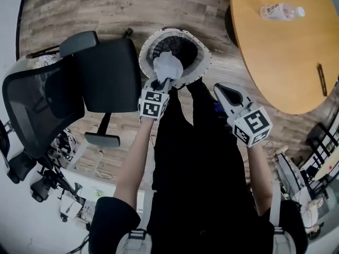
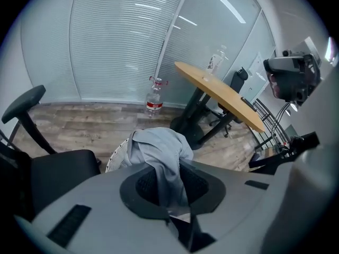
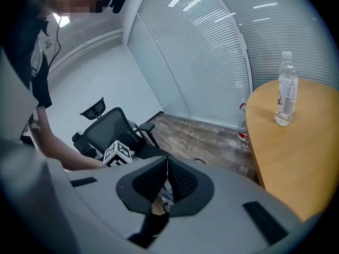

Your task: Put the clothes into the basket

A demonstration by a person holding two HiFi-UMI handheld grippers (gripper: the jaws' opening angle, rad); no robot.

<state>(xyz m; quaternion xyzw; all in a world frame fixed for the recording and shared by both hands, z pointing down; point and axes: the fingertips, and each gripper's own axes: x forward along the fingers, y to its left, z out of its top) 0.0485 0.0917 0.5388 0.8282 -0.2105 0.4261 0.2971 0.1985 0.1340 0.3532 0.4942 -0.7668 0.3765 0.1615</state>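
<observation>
A light grey-blue garment (image 1: 168,66) hangs over the round basket (image 1: 197,69), which has a white ribbed rim and a dark inside and stands on the wooden floor. My left gripper (image 1: 161,84) is shut on the garment's lower end. In the left gripper view the garment (image 2: 159,148) bunches up between the jaws of the left gripper (image 2: 168,187), with the basket rim (image 2: 114,160) behind it. My right gripper (image 1: 223,92) hovers to the right of the basket, jaws together and empty. The right gripper (image 3: 166,174) shows nothing between its pads.
A black office chair (image 1: 100,70) stands just left of the basket. A round wooden table (image 1: 286,57) with a water bottle (image 1: 281,11) on it lies to the right. Another bottle (image 2: 153,100) stands on the floor by the glass wall.
</observation>
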